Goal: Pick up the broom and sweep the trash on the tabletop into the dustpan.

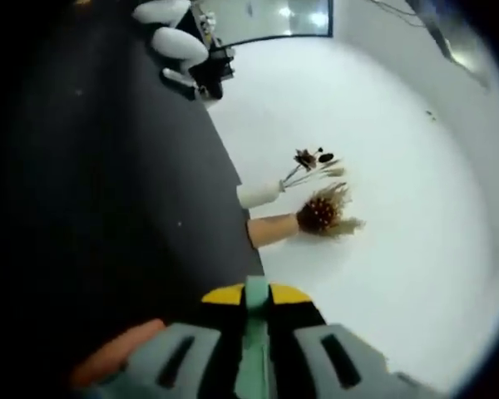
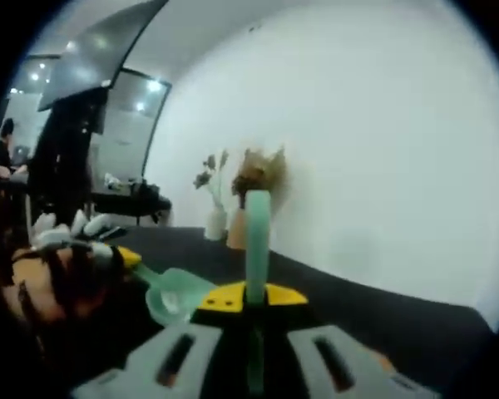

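My right gripper (image 2: 248, 298) is shut on a mint-green broom handle (image 2: 257, 237) that stands upright between its yellow-tipped jaws; the bristles are hidden. To its left, over the dark tabletop (image 2: 358, 303), a hand holds my left gripper (image 2: 108, 253), and a mint-green dustpan (image 2: 176, 297) sticks out from it. In the left gripper view, my left gripper (image 1: 256, 293) is shut on a thin green strip, the dustpan's handle (image 1: 256, 341). That view is rolled, with the dark tabletop (image 1: 125, 191) on the left and the white wall on the right.
A white vase (image 2: 215, 223) and a tan vase (image 2: 236, 229) of dried flowers (image 2: 260, 173) stand at the table's far edge by the white wall; they are the white vase (image 1: 259, 194) and tan vase (image 1: 273, 229) in the left gripper view. White rounded objects (image 1: 180, 43) lie further along. A person (image 2: 2, 154) stands far left.
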Motion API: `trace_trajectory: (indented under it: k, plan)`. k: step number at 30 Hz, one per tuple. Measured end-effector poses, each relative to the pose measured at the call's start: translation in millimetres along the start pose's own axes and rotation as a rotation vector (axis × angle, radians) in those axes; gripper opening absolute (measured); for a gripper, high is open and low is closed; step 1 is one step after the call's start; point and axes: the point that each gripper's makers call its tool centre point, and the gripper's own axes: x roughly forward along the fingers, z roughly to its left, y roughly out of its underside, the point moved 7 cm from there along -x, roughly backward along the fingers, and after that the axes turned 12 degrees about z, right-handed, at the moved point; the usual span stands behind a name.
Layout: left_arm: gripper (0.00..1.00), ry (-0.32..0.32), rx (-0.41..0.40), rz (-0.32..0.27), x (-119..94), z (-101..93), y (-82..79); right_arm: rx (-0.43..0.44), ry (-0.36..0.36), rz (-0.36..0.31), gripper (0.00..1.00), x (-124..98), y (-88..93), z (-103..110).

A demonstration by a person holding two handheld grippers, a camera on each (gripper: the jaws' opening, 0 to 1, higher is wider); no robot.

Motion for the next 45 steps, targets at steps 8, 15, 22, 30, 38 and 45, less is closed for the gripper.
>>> trace_trajectory:
  k: [8, 15, 22, 30, 38, 45]
  plan:
    - [0.27, 0.012, 0.019, 0.166, -2, -3.8, -12.7, -0.005, -0.002, -0.006, 0.06, -5, 0.5, 2]
    - [0.24, 0.011, 0.052, 0.265, -4, 9.6, -44.0, -0.017, 0.001, -0.015, 0.06, -7, -2.7, 3]
    - [0.28, 0.047, 0.123, 0.507, -1, 7.3, -43.1, -0.02, 0.011, -0.014, 0.06, -8, -2.2, 0]
    - [0.25, 0.109, 0.12, 0.648, 5, 11.0, -68.6, -0.003, 0.038, -0.021, 0.06, -11, -1.8, -11]
    - [0.3, 0.165, 0.126, 0.891, 14, 12.6, -64.7, -0.012, 0.054, -0.014, 0.06, -11, -0.4, -12]
    - [0.29, 0.157, 0.21, 0.993, 20, 10.2, -60.8, -0.016, 0.063, -0.005, 0.06, -10, 1.5, -14]
